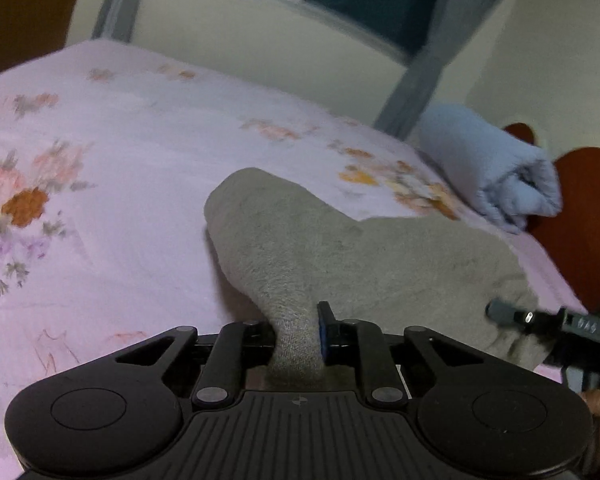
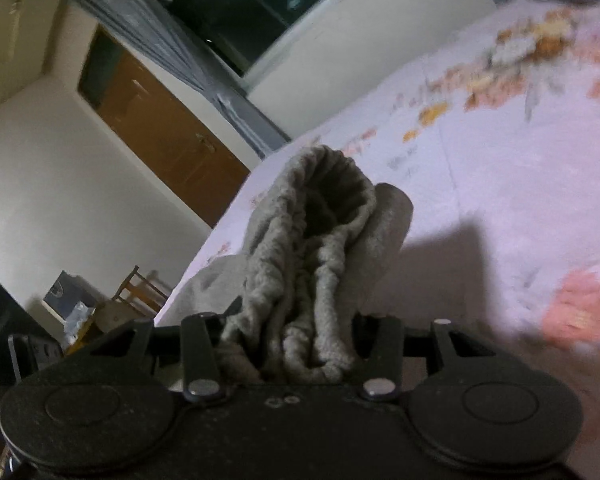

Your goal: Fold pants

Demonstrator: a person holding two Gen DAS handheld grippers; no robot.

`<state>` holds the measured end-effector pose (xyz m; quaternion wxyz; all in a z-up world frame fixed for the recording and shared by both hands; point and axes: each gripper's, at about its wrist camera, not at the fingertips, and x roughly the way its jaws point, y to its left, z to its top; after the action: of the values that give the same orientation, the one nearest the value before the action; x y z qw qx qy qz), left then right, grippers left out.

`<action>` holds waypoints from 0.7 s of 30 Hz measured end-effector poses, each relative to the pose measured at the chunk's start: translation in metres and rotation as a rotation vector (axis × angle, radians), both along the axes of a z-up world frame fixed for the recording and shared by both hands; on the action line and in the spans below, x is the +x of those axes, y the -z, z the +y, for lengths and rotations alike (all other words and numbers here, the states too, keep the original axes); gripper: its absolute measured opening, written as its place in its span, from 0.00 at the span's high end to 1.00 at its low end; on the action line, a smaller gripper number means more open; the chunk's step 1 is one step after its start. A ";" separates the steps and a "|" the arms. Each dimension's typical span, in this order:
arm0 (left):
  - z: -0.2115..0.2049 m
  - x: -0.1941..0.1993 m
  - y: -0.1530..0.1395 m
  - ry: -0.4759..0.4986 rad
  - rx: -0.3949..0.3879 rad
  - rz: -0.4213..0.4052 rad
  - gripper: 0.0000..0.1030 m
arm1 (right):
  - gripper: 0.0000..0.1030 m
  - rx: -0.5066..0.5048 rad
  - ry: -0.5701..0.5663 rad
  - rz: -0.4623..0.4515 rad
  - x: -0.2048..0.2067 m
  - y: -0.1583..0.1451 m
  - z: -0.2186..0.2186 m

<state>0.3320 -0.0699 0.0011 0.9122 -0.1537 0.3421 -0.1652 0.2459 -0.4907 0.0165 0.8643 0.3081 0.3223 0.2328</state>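
Lying across the bed, a pink sheet (image 1: pixel 140 168) printed with orange and mauve flower sprays is showing smooth and flat on the left of the left wrist view. Rising from it near the middle, the grey pants (image 1: pixel 300 248) are looking thick and fuzzy, like fleece, with one rounded fold bulging toward the far side. The left tool (image 1: pixel 298 336) is pinching a narrow neck of that grey cloth, its black fingers closed tight on it, a blue pad showing on the right one. Further right, the rest of the pants is spreading in a soft slope over the bed edge, where the tip of the right tool (image 1: pixel 540 318) is reaching in, blurred. Beyond that, a pale blue blanket (image 1: pixel 496 168) is lying rolled into a plump cylinder at the corner of the bed.

In the right wrist view, the right tool (image 2: pixel 290 344) is gripping a bunched, ribbed elastic waistband of the pants (image 2: pixel 320 240), the gathered cloth standing up in ropey folds around a dark hollow. The flowered sheet (image 2: pixel 500 184) is stretching away on the right.
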 end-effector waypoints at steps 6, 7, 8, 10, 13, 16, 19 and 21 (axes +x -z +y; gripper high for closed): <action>0.002 0.009 0.054 -0.032 0.156 0.005 0.00 | 0.55 0.103 0.025 0.127 0.013 0.075 -0.022; 0.006 0.006 0.053 -0.025 0.140 0.003 0.00 | 0.54 0.068 0.012 0.124 0.006 0.069 -0.023; 0.010 0.003 0.053 -0.021 0.138 -0.002 0.00 | 0.48 0.033 0.012 0.112 -0.001 0.063 -0.026; 0.013 -0.004 0.050 -0.030 0.152 -0.010 0.00 | 0.40 -0.001 0.051 0.087 -0.016 0.051 -0.036; 0.018 -0.019 0.045 -0.058 0.147 -0.016 0.00 | 0.30 -0.078 0.165 0.059 -0.041 0.032 -0.050; 0.016 -0.035 0.038 -0.077 0.177 -0.055 0.00 | 0.30 -0.173 0.161 -0.076 -0.060 0.001 -0.031; 0.008 -0.045 0.031 -0.099 0.234 -0.091 0.00 | 0.29 -0.303 0.109 -0.174 -0.055 -0.023 0.011; 0.003 -0.048 0.028 -0.112 0.262 -0.083 0.00 | 0.29 -0.367 0.036 -0.199 -0.045 -0.025 0.041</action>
<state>0.2839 -0.0665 -0.0271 0.9456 -0.0450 0.3135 -0.0740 0.2012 -0.4499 0.0419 0.9375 0.1266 0.2669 0.1838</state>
